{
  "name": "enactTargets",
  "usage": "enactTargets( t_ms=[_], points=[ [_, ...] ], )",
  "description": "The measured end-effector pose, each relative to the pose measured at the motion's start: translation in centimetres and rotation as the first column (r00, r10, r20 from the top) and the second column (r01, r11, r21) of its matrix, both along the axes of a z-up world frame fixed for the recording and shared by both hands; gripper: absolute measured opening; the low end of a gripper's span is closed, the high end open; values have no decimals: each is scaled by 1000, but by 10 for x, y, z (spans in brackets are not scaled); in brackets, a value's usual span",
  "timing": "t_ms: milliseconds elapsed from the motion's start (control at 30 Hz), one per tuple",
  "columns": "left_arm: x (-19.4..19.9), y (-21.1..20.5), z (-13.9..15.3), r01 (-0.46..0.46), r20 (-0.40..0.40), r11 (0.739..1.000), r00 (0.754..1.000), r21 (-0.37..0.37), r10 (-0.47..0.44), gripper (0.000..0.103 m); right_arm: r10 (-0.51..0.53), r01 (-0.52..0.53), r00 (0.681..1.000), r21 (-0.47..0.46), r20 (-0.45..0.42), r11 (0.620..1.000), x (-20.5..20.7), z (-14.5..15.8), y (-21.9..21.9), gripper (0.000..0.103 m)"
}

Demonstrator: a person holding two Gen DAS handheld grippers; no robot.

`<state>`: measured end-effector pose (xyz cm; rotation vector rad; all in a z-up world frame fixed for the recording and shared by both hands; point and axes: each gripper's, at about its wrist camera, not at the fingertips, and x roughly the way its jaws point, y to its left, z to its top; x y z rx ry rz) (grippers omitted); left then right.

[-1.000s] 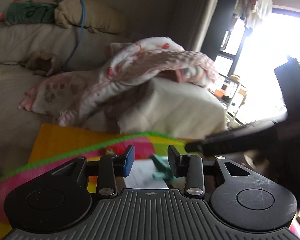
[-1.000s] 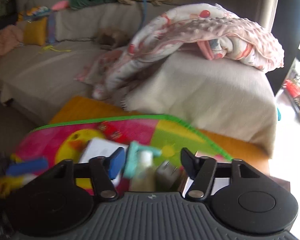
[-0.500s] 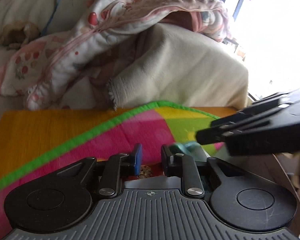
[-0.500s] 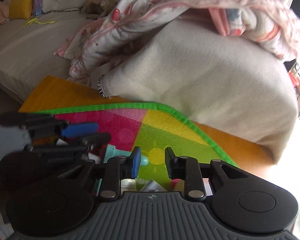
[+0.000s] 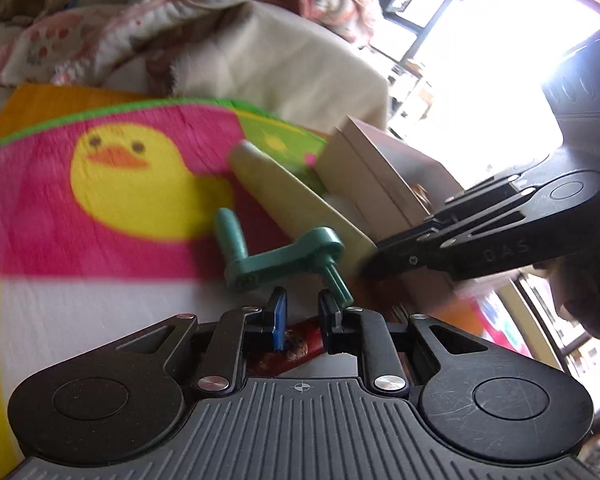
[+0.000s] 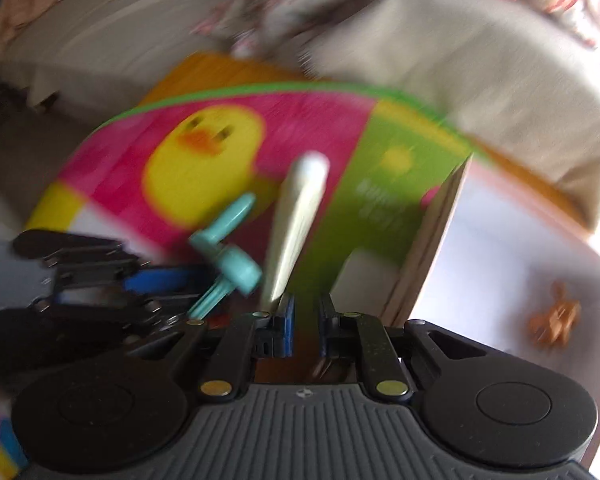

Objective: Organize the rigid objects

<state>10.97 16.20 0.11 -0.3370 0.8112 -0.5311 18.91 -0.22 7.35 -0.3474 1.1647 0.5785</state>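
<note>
A teal plastic crank handle (image 5: 284, 256) lies on the colourful duck mat (image 5: 112, 184), just ahead of my left gripper (image 5: 302, 312); its shaft tip touches the right finger. The left jaws stand narrowly apart over a red-brown item (image 5: 300, 346); whether they grip it is unclear. A pale cream tube (image 5: 296, 200) lies beside a beige box (image 5: 372, 184). My right gripper (image 6: 305, 322) is narrowly open with only mat showing between the fingers; it also shows in the left wrist view (image 5: 500, 224). The crank (image 6: 224, 248), tube (image 6: 296, 224) and box (image 6: 432, 248) appear blurred in the right wrist view.
A sofa with a cream cover (image 5: 268, 56) and a pink patterned blanket (image 5: 204, 4) stands behind the mat. A small orange thing (image 6: 556, 320) lies on a white surface at the right. A bright window (image 5: 480, 60) is at the far right.
Both grippers have tipped down and moved closer to the mat, bringing the crank, tube and box into view. The right gripper's fingers stay narrow after closing from wide a second ago.
</note>
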Motion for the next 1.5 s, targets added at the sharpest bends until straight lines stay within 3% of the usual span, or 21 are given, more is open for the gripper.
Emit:
enactTargets(
  t_ms=[167, 333, 467, 533, 600, 633, 833, 900, 967, 1067, 1200, 1367, 1500],
  points=[
    [-39, -17, 10, 42, 60, 991, 997, 126, -49, 25, 35, -37, 999, 58, 29, 998, -49, 14, -29, 11],
    [-56, -8, 27, -117, 147, 986, 984, 122, 98, 25, 8, -25, 987, 105, 162, 994, -54, 34, -38, 14],
    [-74, 0, 42, -221, 228, 971, 954, 92, 196, 25, -98, 73, 984, 173, 145, 982, -20, 34, -34, 15],
    [-86, -2, 44, -212, 236, 973, 954, 90, 185, 25, -98, 66, 985, 216, 143, 974, -11, 29, -28, 26],
    [-96, -7, 42, -191, 233, 975, 959, 112, 161, 25, -74, 35, 985, 237, 158, 971, -8, 22, -16, 55],
    [-103, -9, 41, -184, 229, 975, 961, 126, 152, 25, -60, 19, 983, 229, 174, 973, -6, 18, -7, 56],
    [-127, -14, 41, -141, 244, 980, 964, 141, 103, 25, -15, 1, 979, 69, 201, 998, 30, -22, 53, 55],
    [-135, -14, 43, -126, 250, 982, 964, 144, 87, 25, -18, 13, 993, 40, 121, 999, 42, -36, 61, 41],
    [-142, -12, 45, -124, 253, 981, 964, 149, 84, 25, -14, 6, 992, 64, 126, 998, 39, -27, 59, 34],
    [-153, -13, 48, -107, 249, 985, 966, 137, 71, 25, -6, -26, 983, 174, 182, 984, 12, 5, 33, 33],
    [-157, -33, 48, -26, 229, 994, 973, 110, 0, 25, -13, -68, 976, 360, 219, 931, -46, 56, -36, 33],
    [-156, -93, 45, 41, 234, 976, 968, 212, -92, 25, -95, -21, 952, 372, 290, 928, -121, 77, -128, 33],
    [-159, -139, 33, 32, 252, 944, 960, 328, -120, 25, -218, 109, 936, 362, 277, 926, -164, 62, -194, 34]
  ],
)
